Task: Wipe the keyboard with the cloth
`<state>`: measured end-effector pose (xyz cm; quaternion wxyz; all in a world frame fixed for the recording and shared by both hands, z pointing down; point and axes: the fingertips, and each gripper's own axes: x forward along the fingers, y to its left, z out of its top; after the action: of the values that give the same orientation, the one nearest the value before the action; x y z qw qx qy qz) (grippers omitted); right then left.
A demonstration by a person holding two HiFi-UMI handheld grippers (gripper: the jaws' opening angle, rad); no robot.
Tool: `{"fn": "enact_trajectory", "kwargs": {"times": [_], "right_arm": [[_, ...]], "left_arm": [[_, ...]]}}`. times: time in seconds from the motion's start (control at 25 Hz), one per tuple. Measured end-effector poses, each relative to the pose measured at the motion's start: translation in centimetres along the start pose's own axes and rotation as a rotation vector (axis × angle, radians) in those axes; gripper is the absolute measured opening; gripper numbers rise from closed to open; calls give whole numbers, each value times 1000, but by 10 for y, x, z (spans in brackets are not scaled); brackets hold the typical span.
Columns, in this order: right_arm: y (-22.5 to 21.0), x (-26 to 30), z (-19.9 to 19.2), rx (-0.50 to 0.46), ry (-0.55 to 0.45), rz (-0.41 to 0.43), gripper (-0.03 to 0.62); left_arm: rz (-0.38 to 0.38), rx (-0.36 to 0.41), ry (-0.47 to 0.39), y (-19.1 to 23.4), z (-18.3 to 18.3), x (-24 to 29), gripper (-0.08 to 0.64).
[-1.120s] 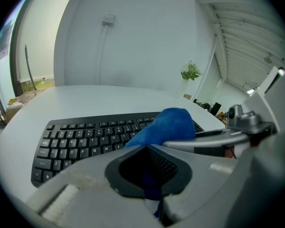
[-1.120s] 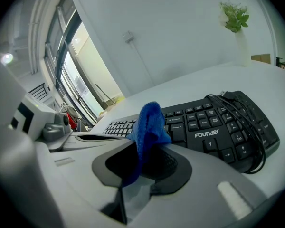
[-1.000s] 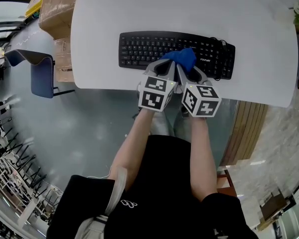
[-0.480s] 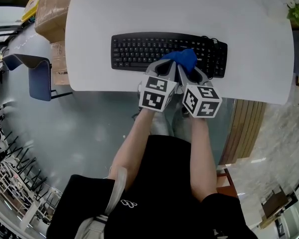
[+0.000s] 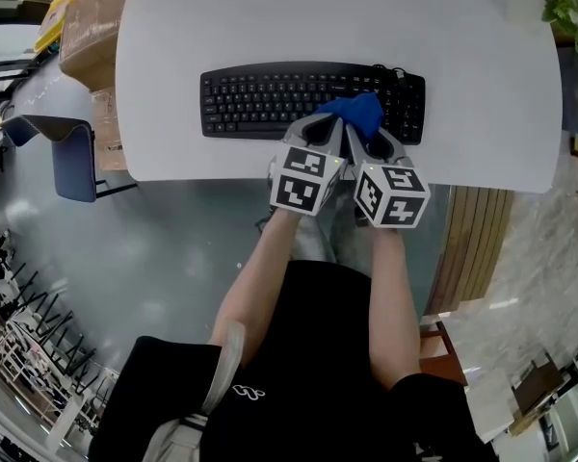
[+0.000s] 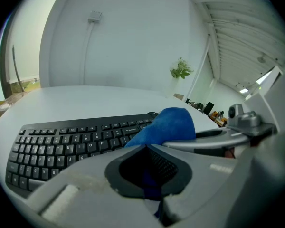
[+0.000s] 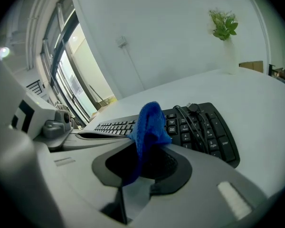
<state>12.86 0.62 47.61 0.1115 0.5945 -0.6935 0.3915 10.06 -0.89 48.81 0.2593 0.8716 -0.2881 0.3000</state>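
A black keyboard (image 5: pixel 270 99) lies on the white table (image 5: pixel 270 17), parallel to its near edge. A bunched blue cloth (image 5: pixel 357 114) rests on the keyboard's right part, just left of the number pad. My left gripper (image 5: pixel 323 133) and right gripper (image 5: pixel 366 138) stand side by side at the table's near edge, both shut on the cloth. In the left gripper view the cloth (image 6: pixel 170 125) bulges above the shut left gripper (image 6: pixel 149 148) over the keys (image 6: pixel 61 144). In the right gripper view the cloth (image 7: pixel 149 120) rises from the right gripper (image 7: pixel 142 148), with the number pad (image 7: pixel 206 132) behind.
The keyboard's cable (image 5: pixel 390 70) is coiled at its far right corner. A small plant (image 5: pixel 564 3) stands at the table's far right. Cardboard boxes (image 5: pixel 91 22) and a blue chair (image 5: pixel 63 152) are on the floor to the left.
Both grippers and the cloth have slid right along the keyboard, from past its middle toward the number pad. The keyboard has shifted left in the head view.
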Motion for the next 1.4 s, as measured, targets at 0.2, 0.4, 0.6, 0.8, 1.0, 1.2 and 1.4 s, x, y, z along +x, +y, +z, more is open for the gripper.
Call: {"fn": "enact_trajectory", "kwargs": {"times": [0.2,0.4,0.6,0.8,1.0,1.2,1.4], "right_arm": [[-10,-6,3,-26,1,-20,95],[-21,-10,2,-12,-6,-25,95],[-32,-21,9,-35,-2,-44,94],[-47,-32,16,-42,-12,-62,94],[-66,-43,19,-25,-22,-83,94],[-76,-50,22,3,-42,-71,94],[-87,-58,25,26,-64,-67,95]], "left_arm": [[-10,10,-5,-10,3,7,-5],[-14,31,4,-20,2,15,-4],[-17,55,7,-36,8,21,-5],[-42,59,0,-53,15,31,-5],[-66,75,1,-72,19,42,-5],[-68,94,6,-82,24,48,-5],[-73,109,2,-93,32,52,-5]]}}
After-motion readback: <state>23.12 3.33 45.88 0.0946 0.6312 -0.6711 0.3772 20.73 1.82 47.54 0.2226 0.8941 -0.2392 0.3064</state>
